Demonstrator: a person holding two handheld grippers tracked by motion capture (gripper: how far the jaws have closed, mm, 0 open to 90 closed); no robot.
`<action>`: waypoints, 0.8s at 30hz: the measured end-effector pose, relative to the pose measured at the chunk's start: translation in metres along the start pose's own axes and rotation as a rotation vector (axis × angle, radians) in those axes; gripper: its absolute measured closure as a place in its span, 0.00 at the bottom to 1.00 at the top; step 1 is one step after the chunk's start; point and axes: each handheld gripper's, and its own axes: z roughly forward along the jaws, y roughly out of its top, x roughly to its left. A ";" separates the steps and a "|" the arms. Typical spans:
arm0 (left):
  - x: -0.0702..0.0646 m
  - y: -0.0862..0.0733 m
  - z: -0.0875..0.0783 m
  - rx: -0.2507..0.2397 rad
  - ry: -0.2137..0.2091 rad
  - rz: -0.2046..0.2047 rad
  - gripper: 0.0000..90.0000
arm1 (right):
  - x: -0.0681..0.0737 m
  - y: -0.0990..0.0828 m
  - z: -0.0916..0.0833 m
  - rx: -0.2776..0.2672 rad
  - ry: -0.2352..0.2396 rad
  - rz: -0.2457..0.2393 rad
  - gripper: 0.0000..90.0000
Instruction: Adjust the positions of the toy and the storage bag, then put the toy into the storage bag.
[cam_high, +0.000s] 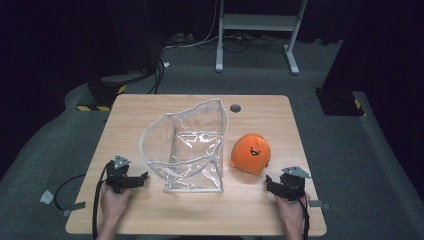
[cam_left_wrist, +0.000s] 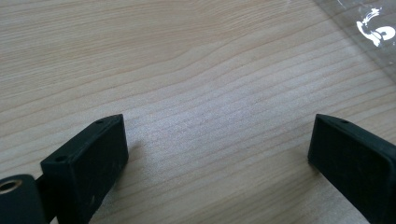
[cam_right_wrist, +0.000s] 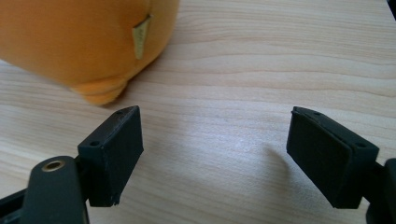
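High view: tabletop carries a clear bag mid-table, orange plush just right of it. Risk: flimsy bag may collapse or slide, round plush may roll on a shallow pinch. Left gripper and right gripper both wide apart, empty, touching nothing.

The wooden table bears a clear plastic bag (gaping open) and an orange plush toy.

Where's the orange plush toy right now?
In the high view the plush sits on the table, right of the clear bag and just ahead of the open right gripper.
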 end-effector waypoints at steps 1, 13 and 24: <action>0.000 0.000 0.000 0.001 0.000 0.001 0.05 | 0.001 0.000 -0.001 -0.004 0.004 0.001 0.21; 0.000 0.000 0.000 -0.001 0.001 -0.002 0.06 | 0.005 -0.008 -0.010 -0.024 0.041 -0.003 0.20; 0.000 0.000 0.000 -0.003 0.001 -0.003 0.06 | 0.012 -0.009 -0.017 -0.046 0.079 -0.004 0.19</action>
